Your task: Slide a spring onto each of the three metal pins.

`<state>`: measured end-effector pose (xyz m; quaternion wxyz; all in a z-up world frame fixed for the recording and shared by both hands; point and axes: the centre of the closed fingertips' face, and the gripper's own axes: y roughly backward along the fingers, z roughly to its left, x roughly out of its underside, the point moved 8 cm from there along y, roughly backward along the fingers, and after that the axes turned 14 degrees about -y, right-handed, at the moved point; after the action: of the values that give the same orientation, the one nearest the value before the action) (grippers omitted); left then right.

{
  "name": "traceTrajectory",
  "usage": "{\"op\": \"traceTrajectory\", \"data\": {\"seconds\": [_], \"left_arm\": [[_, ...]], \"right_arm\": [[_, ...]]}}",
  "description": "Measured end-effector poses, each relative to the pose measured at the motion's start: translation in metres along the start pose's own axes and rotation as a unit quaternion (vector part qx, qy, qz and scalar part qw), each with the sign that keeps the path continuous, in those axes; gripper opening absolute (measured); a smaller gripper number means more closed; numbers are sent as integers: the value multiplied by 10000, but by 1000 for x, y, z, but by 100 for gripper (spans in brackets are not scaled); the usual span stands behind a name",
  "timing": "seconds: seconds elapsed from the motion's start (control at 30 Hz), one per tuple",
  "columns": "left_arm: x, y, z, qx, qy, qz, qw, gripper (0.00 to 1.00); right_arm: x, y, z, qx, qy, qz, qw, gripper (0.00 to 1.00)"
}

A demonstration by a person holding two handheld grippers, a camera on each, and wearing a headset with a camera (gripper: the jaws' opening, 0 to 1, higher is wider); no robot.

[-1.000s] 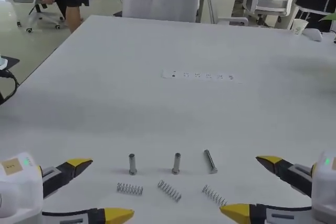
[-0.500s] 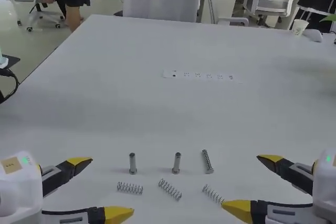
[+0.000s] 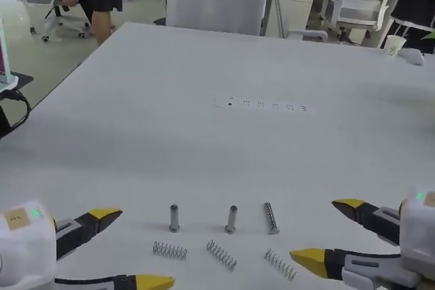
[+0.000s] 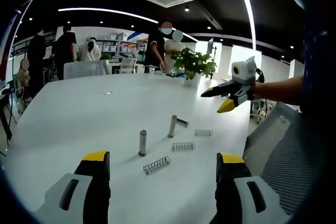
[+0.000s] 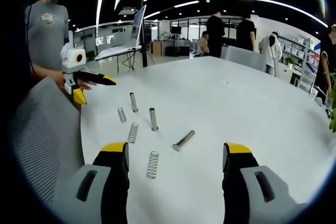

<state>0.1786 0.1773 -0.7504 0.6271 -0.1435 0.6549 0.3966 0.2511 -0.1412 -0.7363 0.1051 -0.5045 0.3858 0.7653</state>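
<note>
Head view looks down on a white table (image 3: 136, 100) with three pins in a row close to its near edge and a spring lying loose between each pin and that edge. The left pin (image 3: 174, 218) and middle pin (image 3: 231, 219) stand upright. The right pin (image 3: 271, 217) lies flat, its long axis running from near edge toward far edge. The right gripper (image 3: 326, 231) hangs spread and empty just beside the right spring (image 3: 280, 263), and is the nearer tool to that pin. The left gripper (image 3: 129, 248), also spread and empty, sits nearest the left spring (image 3: 169, 250), with the middle spring (image 3: 221, 254) between the two
</note>
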Motion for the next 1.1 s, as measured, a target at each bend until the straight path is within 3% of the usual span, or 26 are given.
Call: {"op": "traceTrajectory", "data": {"seconds": [0.17, 0.53, 0.73, 1.1], "left_arm": [[-2, 1, 0, -8, -10, -27, 10000, 80], [-2, 0, 0, 31, -54, 29, 10000, 79], [1, 0, 0, 19, -25, 11, 10000, 79], [2, 3, 6, -1, -20, 37, 10000, 78]], "right_arm": [[-13, -13, -7, 110, 4, 143, 9998, 64], [-20, -42, -15, 273, -190, 555, 9979, 48], [-18, -57, -22, 521, -668, 797, 9932, 40], [-16, -84, -20, 800, -705, 1228, 9867, 32]]}}
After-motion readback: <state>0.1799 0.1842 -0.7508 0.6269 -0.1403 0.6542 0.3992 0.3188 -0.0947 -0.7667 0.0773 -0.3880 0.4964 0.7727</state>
